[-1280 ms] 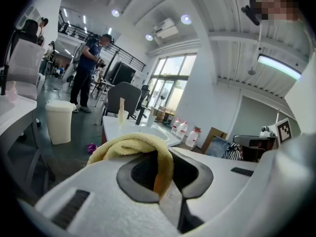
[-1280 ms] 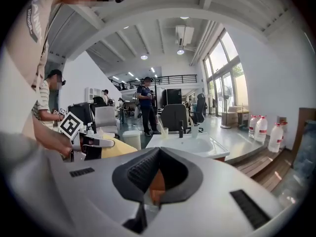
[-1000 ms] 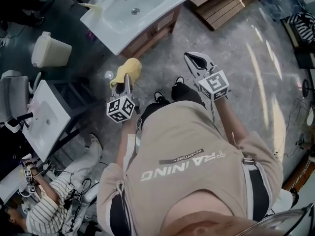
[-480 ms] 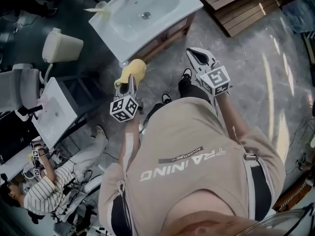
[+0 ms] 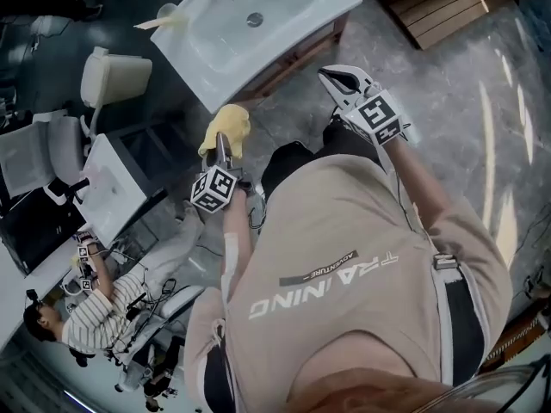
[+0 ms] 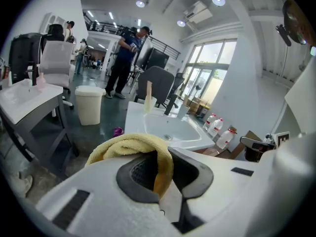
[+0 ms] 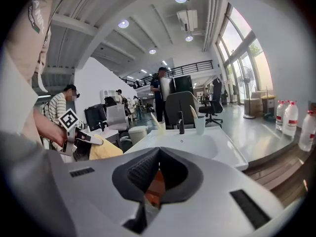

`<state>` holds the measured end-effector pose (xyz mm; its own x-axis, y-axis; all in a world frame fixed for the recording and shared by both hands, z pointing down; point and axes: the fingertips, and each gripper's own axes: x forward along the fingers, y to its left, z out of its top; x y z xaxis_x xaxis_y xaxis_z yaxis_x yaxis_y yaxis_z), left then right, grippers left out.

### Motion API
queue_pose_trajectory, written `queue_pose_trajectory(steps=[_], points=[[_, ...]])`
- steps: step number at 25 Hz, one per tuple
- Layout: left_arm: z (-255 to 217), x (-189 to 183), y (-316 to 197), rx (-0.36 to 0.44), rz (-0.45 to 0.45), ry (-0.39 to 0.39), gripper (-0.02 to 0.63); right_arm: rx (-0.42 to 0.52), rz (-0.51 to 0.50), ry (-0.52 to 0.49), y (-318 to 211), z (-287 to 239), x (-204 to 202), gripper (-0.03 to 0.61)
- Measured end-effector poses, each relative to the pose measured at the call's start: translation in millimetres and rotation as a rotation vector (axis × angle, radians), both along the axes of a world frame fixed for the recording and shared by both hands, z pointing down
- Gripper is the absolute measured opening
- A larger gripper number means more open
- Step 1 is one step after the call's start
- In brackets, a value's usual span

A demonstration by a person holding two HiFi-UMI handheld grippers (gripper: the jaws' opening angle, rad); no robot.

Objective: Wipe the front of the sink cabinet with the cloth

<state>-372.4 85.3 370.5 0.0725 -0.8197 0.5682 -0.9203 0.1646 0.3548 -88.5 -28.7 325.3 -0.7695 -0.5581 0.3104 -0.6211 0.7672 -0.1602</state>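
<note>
Left gripper (image 5: 222, 147) is pinching a fold of the floppy yellow terry cloth (image 5: 226, 126), likely bunching easily. Right gripper (image 5: 332, 77) is clenching nothing.

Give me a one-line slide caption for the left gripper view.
The left gripper clamps the yellow cloth, pointing toward the white sink beyond.

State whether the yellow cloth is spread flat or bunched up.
Bunched: the yellow cloth sits in a rumpled lump, clamped in the left gripper.
</note>
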Motion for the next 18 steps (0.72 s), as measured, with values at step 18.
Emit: queue_pose_trajectory(steps=[18], points=[[152.6, -26.8, -16.3, -0.328, 0.170, -0.002, 0.044, -0.168, 0.082, 0.003, 18.0, 54.2, -40.7, 0.012]])
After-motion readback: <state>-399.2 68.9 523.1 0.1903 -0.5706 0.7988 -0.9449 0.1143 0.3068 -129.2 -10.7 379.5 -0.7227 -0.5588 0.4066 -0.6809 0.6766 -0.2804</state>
